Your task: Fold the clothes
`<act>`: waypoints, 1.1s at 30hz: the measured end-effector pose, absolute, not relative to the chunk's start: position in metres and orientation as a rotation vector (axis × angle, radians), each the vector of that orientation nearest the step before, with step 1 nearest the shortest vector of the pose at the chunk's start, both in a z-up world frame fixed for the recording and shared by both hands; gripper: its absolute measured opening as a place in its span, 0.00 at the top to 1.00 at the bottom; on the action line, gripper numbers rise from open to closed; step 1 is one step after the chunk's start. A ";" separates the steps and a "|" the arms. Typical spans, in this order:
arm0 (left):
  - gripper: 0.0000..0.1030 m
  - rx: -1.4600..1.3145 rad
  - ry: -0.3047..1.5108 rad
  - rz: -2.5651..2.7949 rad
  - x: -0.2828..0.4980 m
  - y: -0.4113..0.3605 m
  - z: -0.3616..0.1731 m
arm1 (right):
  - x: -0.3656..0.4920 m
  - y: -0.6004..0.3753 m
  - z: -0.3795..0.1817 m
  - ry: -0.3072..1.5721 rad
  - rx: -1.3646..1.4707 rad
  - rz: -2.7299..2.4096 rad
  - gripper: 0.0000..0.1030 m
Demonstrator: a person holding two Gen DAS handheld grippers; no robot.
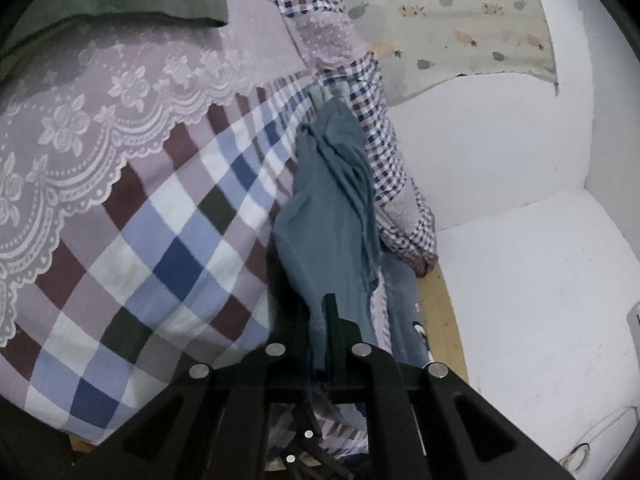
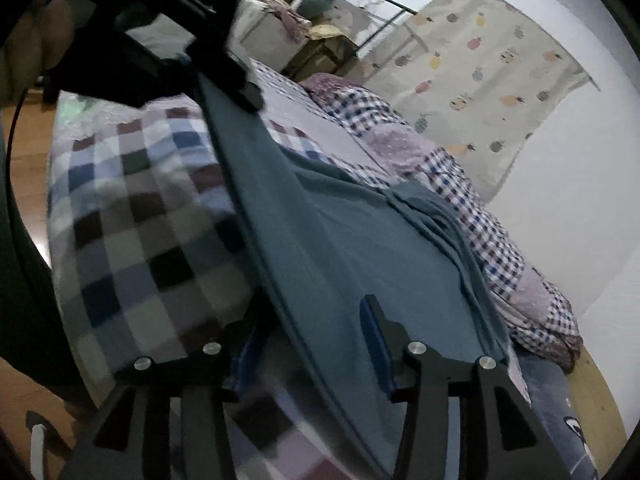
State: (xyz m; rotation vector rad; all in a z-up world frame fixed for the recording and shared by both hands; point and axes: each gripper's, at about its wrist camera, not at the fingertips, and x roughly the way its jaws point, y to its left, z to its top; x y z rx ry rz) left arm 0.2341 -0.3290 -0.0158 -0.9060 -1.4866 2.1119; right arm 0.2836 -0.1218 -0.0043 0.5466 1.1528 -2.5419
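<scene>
Blue-grey garment [image 2: 340, 248], plain knit, lifted off checked bedspread [image 2: 132, 208], stretched taut along one hemmed edge, far end creased and trailing onto small-check quilt [image 2: 492, 236]. In left wrist view same garment [image 1: 332, 208] bunched into hanging vertical folds straight ahead of the fingers. Left gripper [image 1: 326, 320] closed narrow, pinching the garment edge; also seen in right view [image 2: 240, 92] at top of the taut edge. Right gripper [image 2: 316, 328] spread wide, fabric edge running between blue-padded fingers [image 2: 372, 332], not clamped. Pineapple-print cloth [image 2: 492, 68] on white wall [image 2: 580, 200] beyond the bed. Wood floor [image 1: 444, 320] beside bed.
</scene>
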 end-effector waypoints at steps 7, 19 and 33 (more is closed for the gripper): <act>0.98 -0.814 -1.532 2.090 0.228 -0.327 -0.002 | 0.257 -0.067 0.009 1.163 0.670 -2.692 0.50; 0.98 -0.724 -1.598 2.126 0.237 -0.342 0.011 | 0.248 0.042 0.015 1.294 0.859 -2.819 0.51; 0.98 -0.781 -1.601 2.215 0.230 -0.334 0.021 | 0.291 0.137 0.002 1.661 0.914 -2.696 0.52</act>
